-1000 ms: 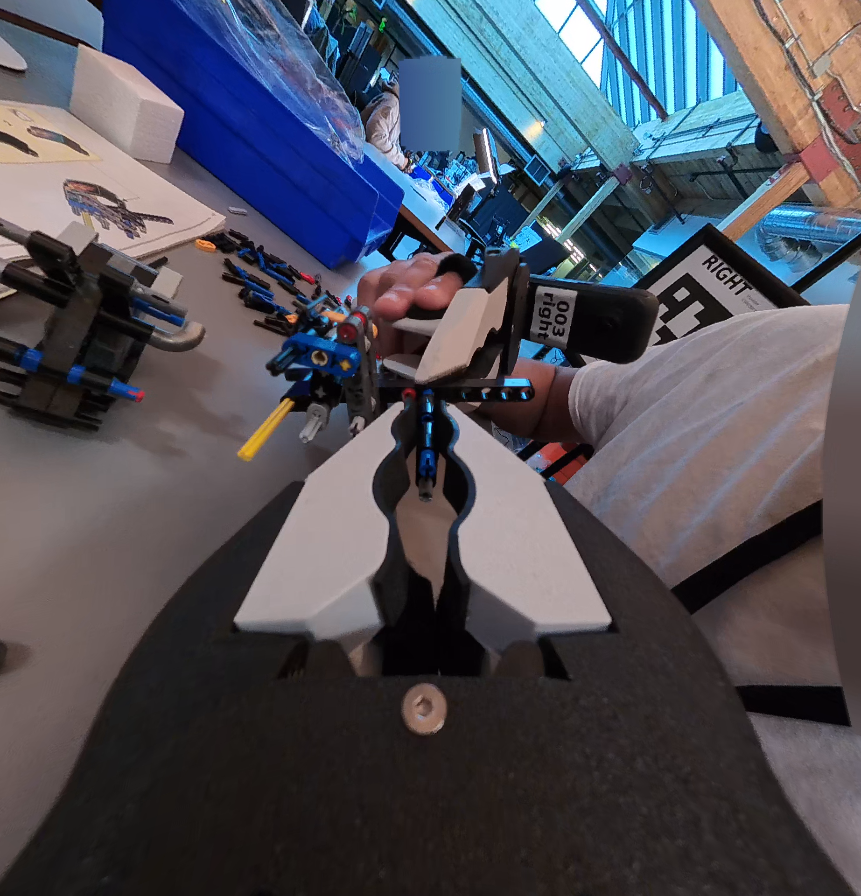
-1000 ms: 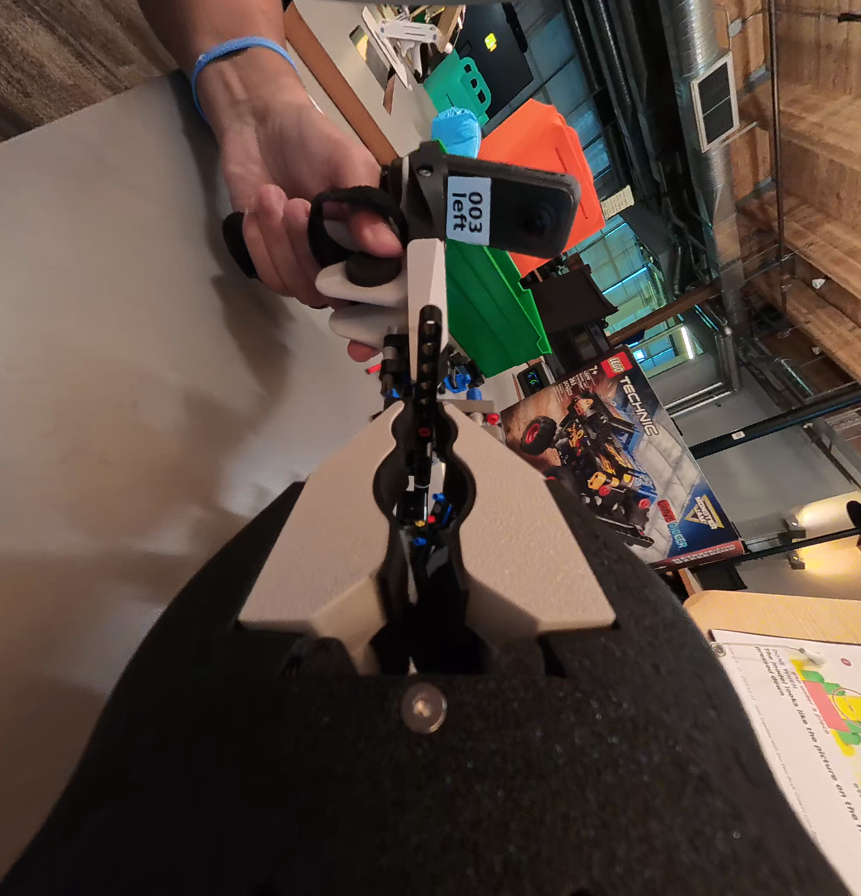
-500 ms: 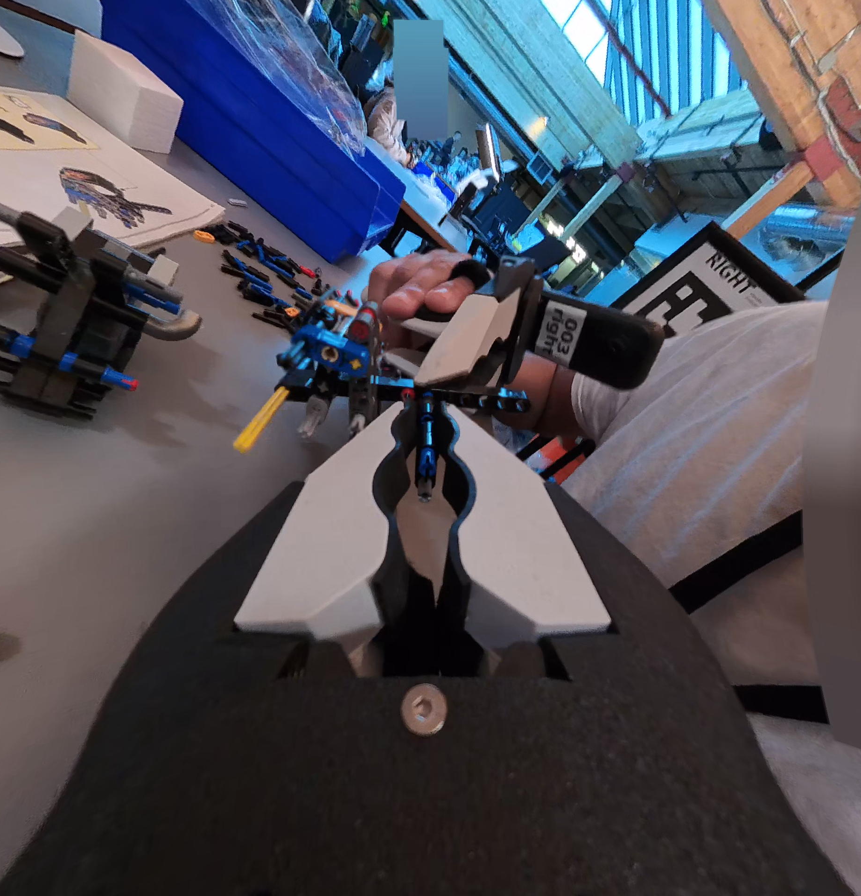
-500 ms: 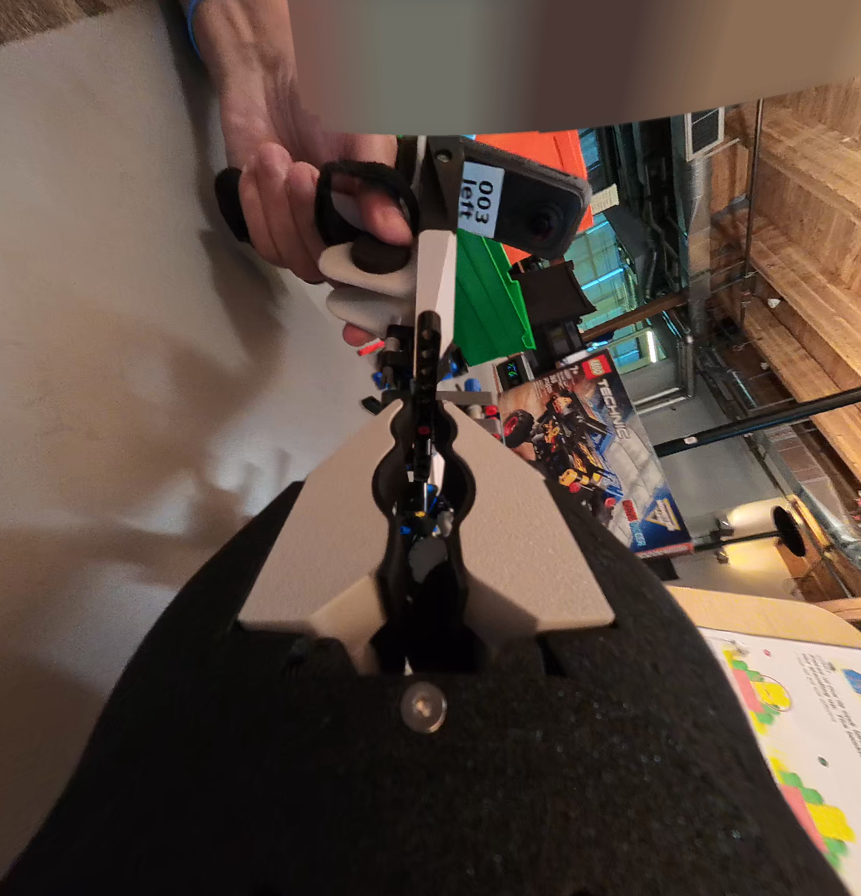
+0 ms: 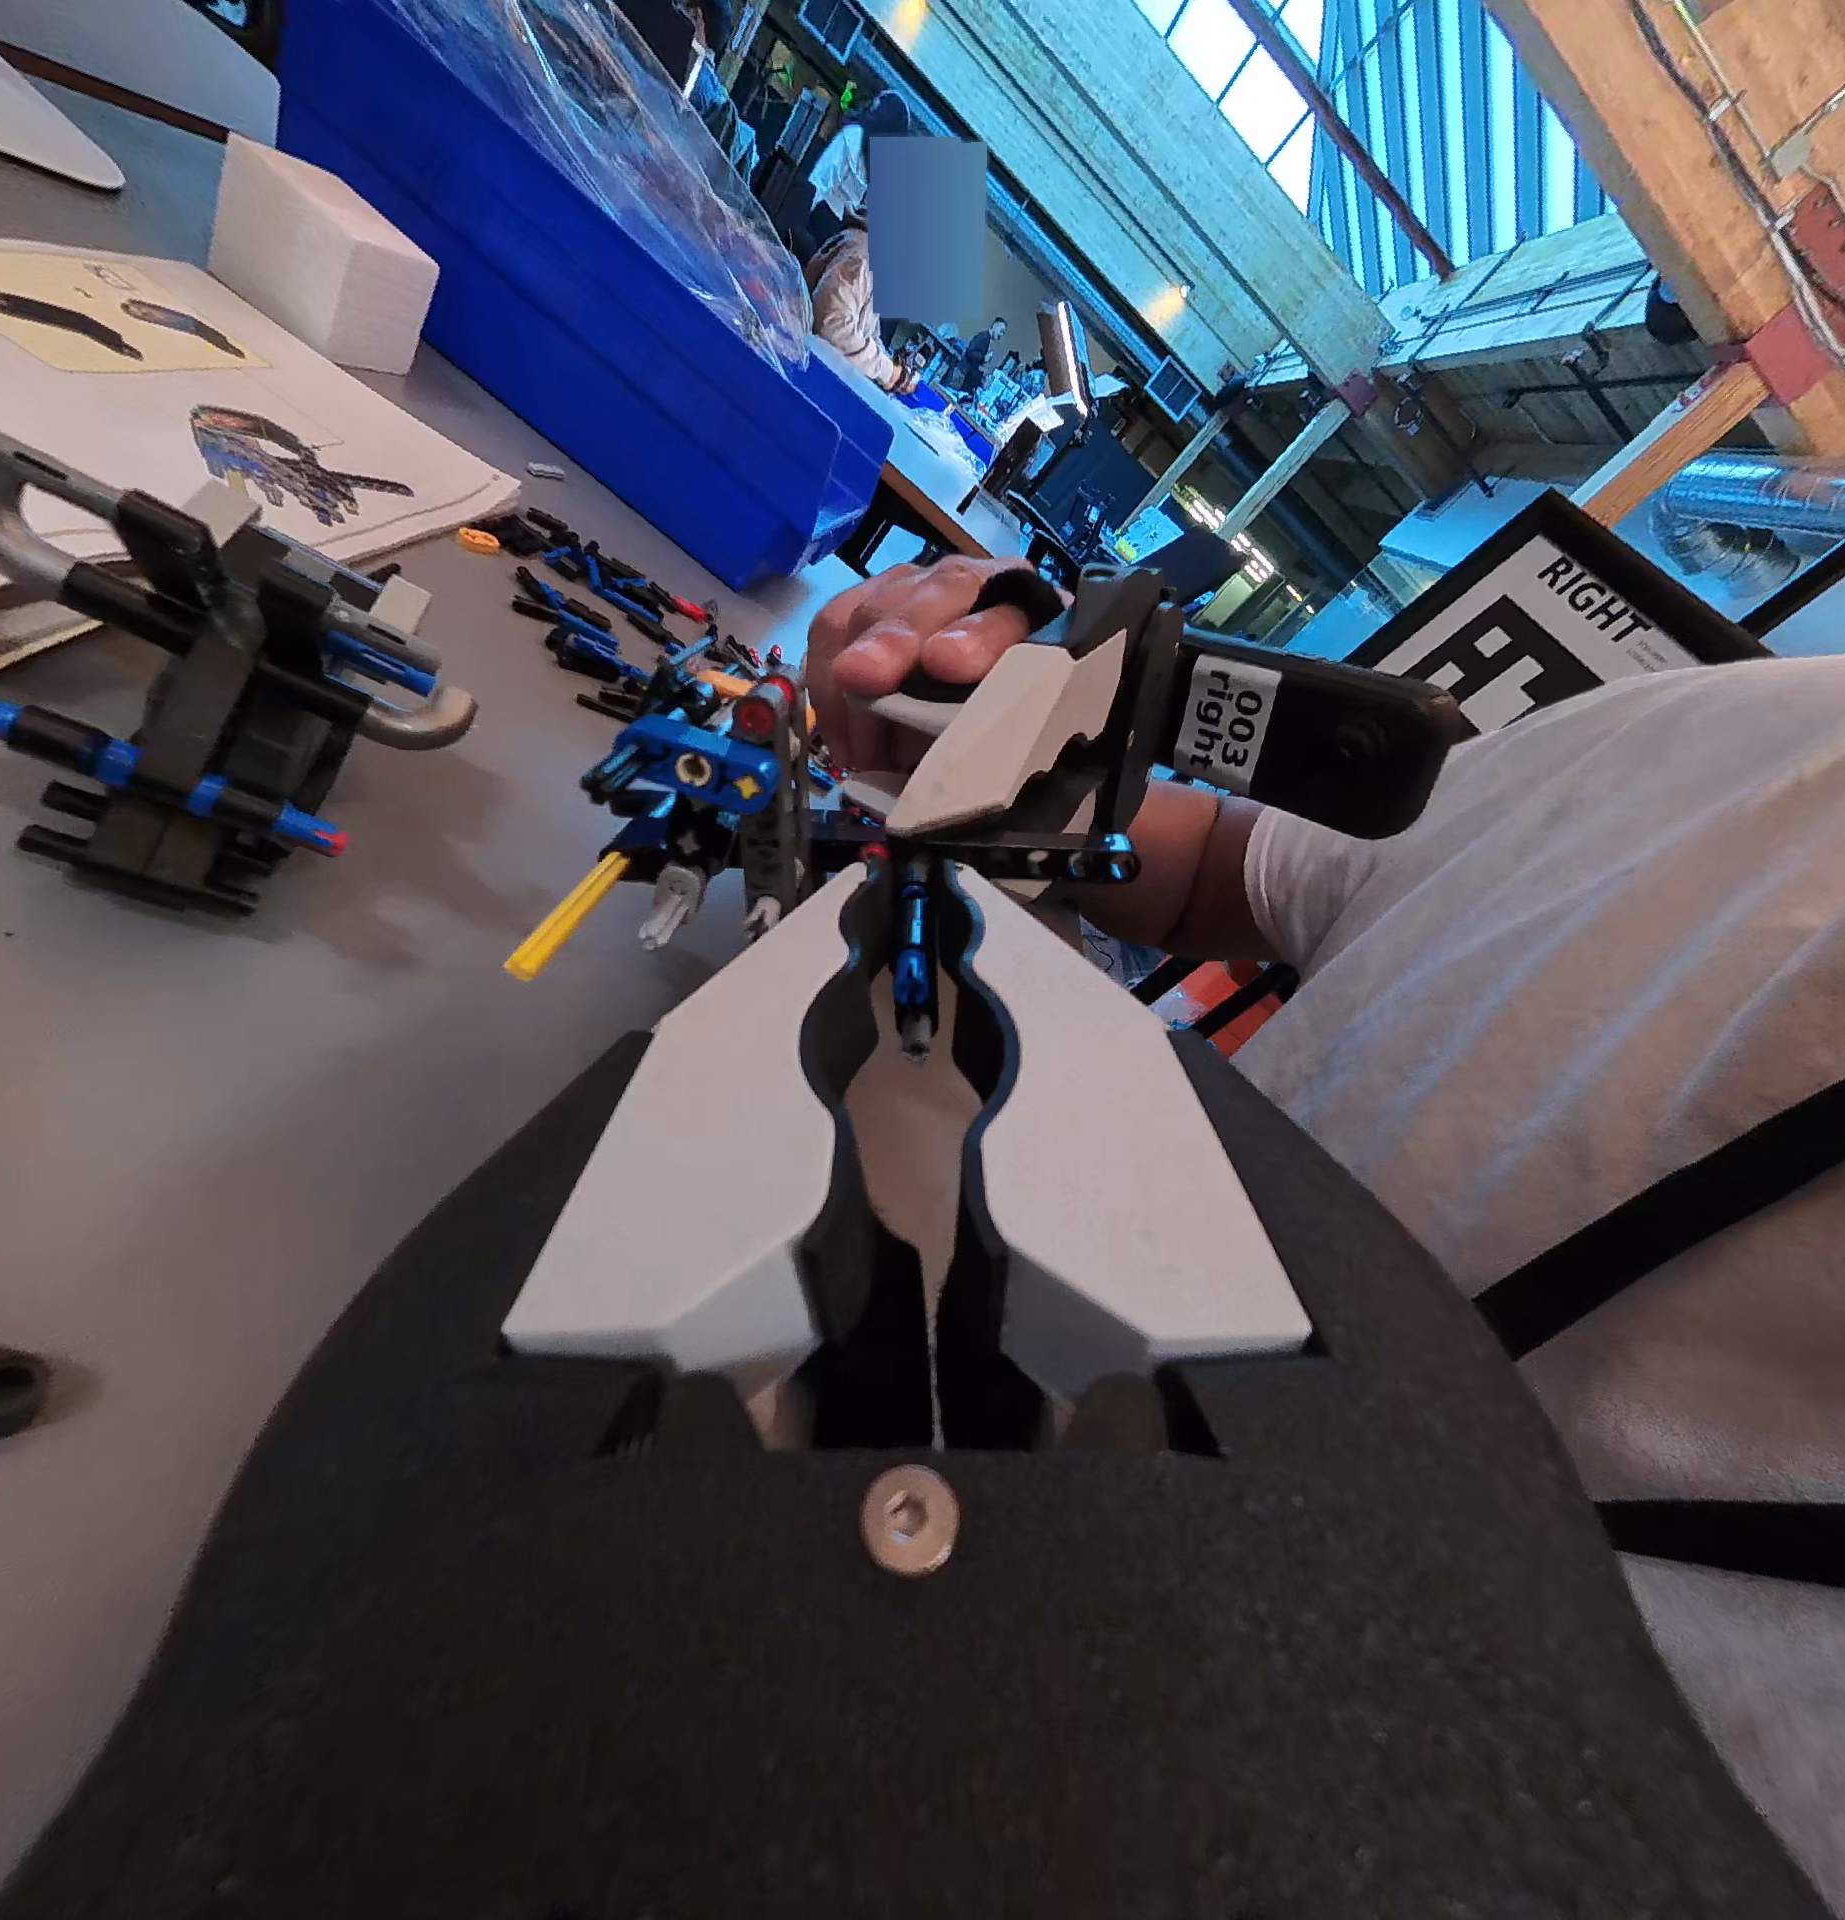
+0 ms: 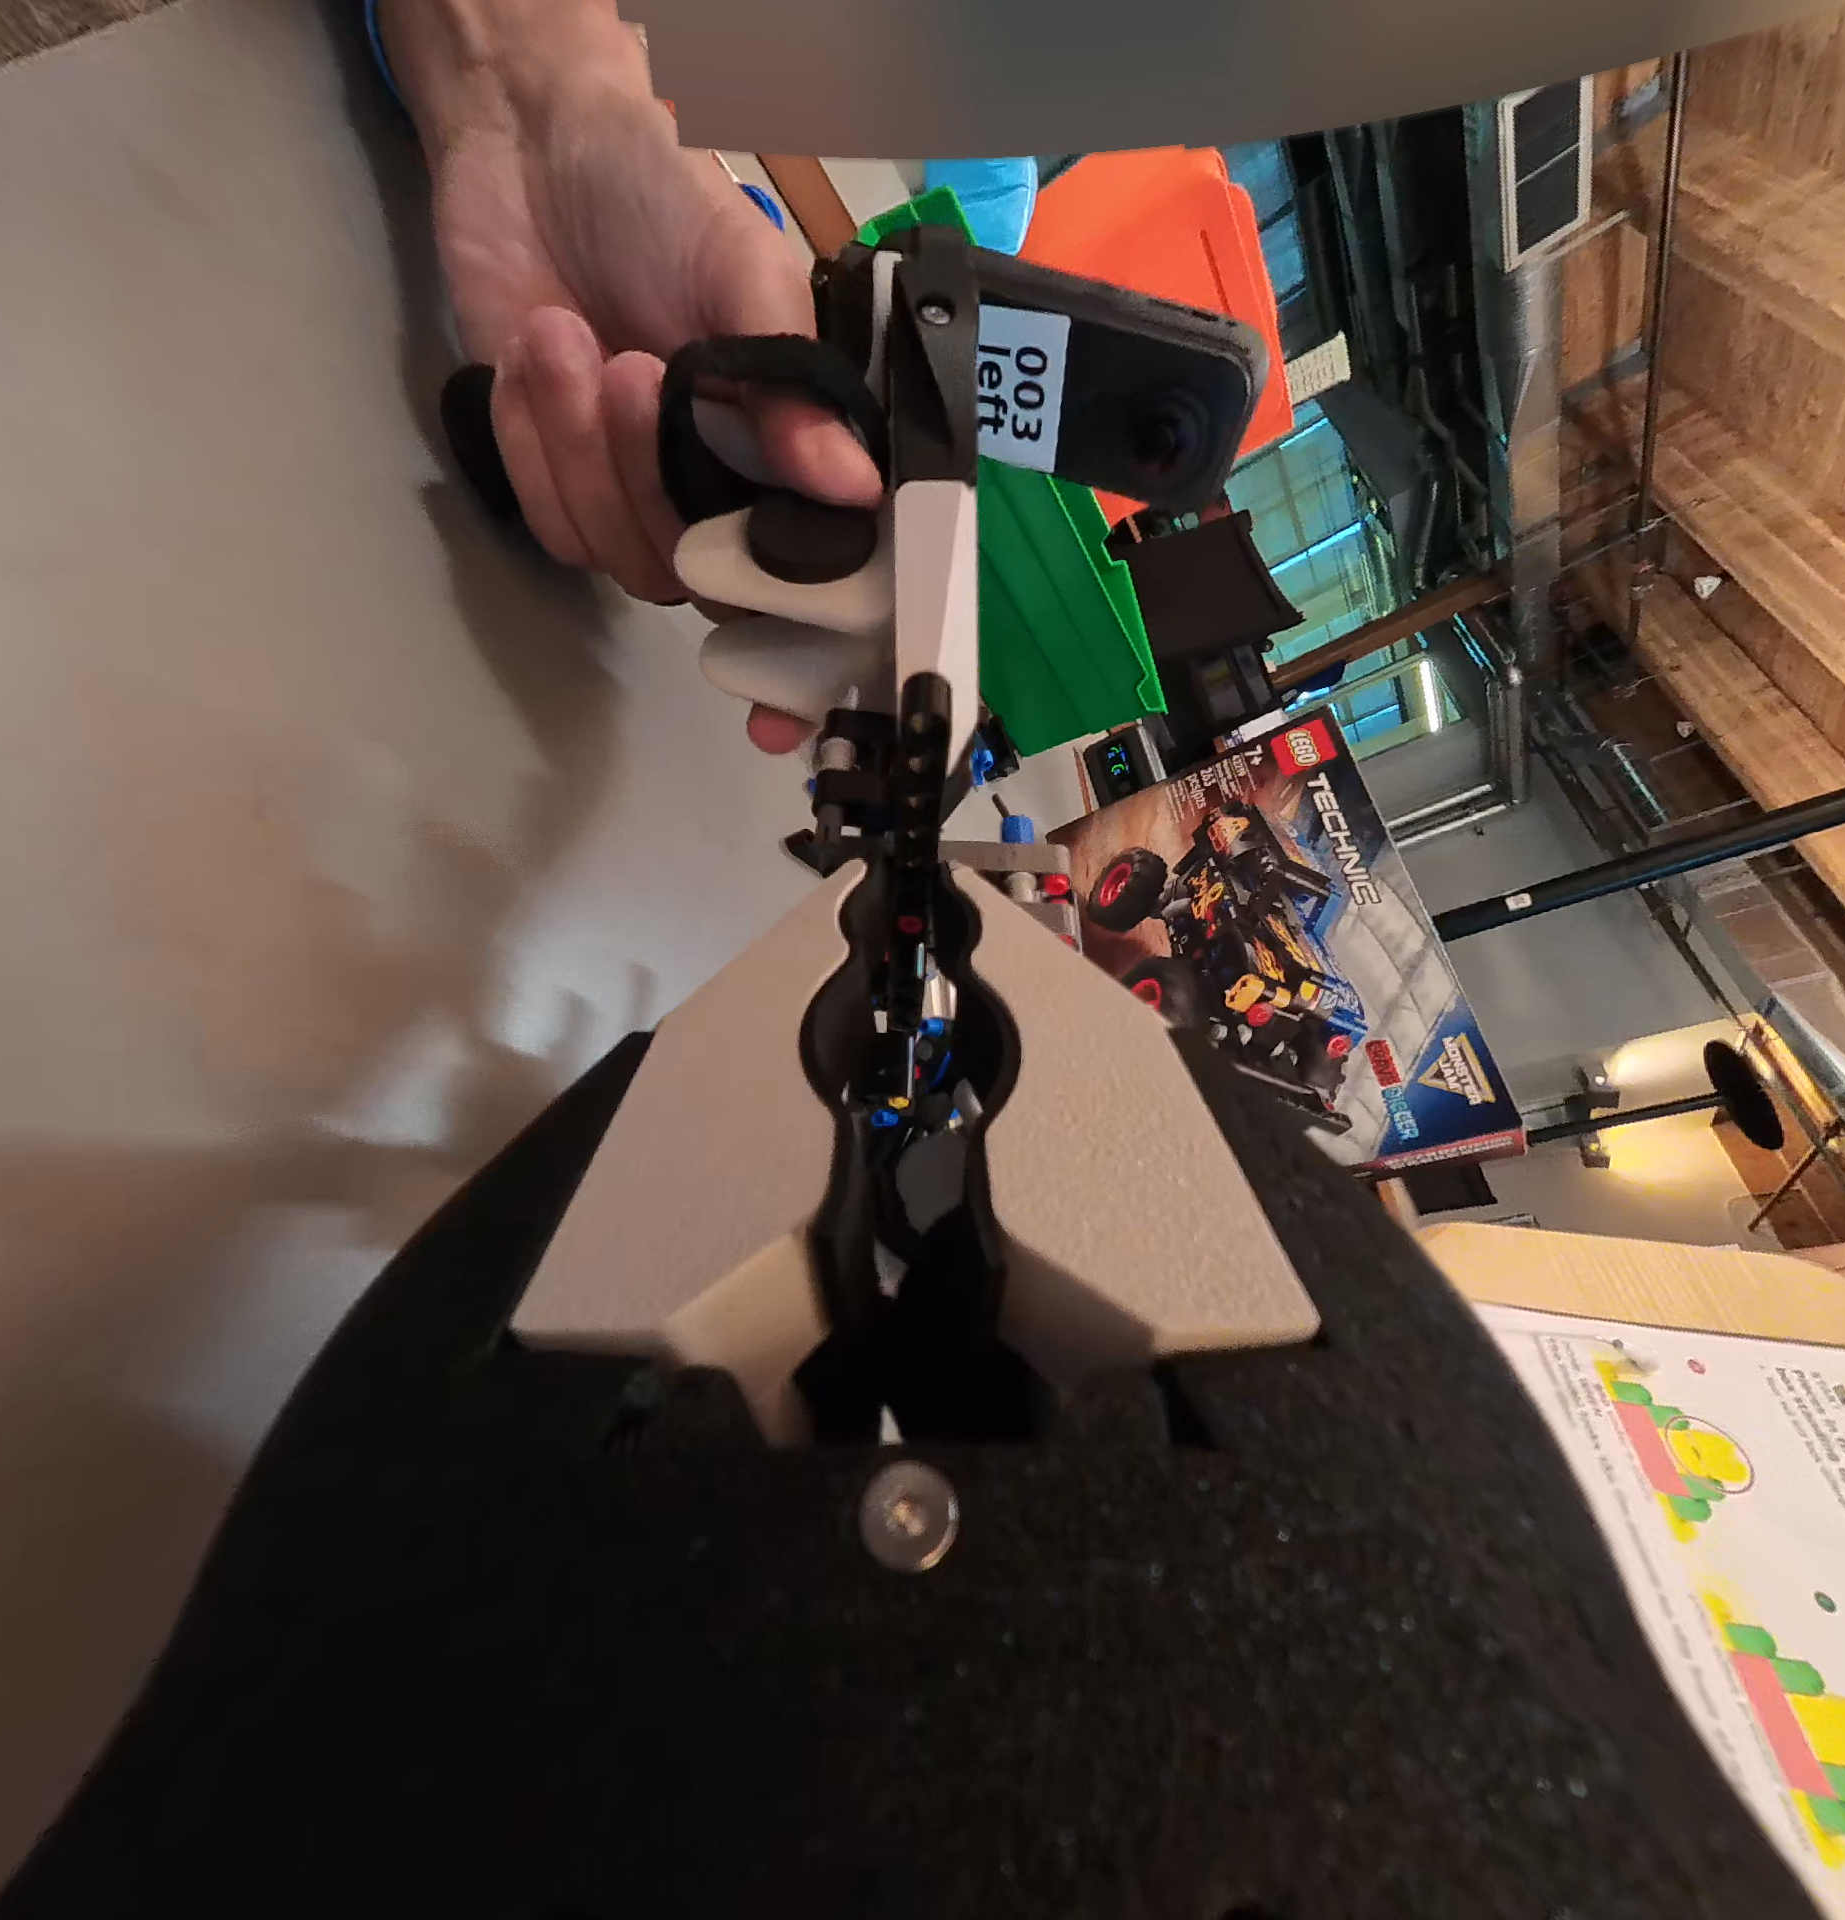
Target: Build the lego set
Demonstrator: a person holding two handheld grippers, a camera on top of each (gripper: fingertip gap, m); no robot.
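Note:
My left gripper (image 5: pixel 910 883) is shut on a blue pin with a grey tip (image 5: pixel 912 966); the pin's far end meets a long black beam (image 5: pixel 1011 857). That beam belongs to a small blue, black and grey lego assembly (image 5: pixel 705 790) with a yellow axle (image 5: pixel 565 920), held above the table. My right gripper (image 6: pixel 910 883) is shut on the black beam (image 6: pixel 913 790) of that assembly, edge-on in its view. The two grippers stand close, crossed at the beam. The right gripper also shows in the left wrist view (image 5: pixel 985 764), the left gripper in the right wrist view (image 6: pixel 933 644).
A larger black and blue lego sub-build (image 5: pixel 201 707) stands on the grey table (image 5: pixel 222 1091) at left. Loose black and blue pins (image 5: pixel 596 613) lie beyond it, near an instruction booklet (image 5: pixel 274 457) and a blue bin (image 5: pixel 585 270). The set's box (image 6: pixel 1271 935) stands behind in the right wrist view. The grippers are tip to tip, or close to it.
Both grippers stay shut and joined at the beam. The held assembly has shifted slightly left and down, and the right gripper's view has tilted and drawn closer to the left gripper.

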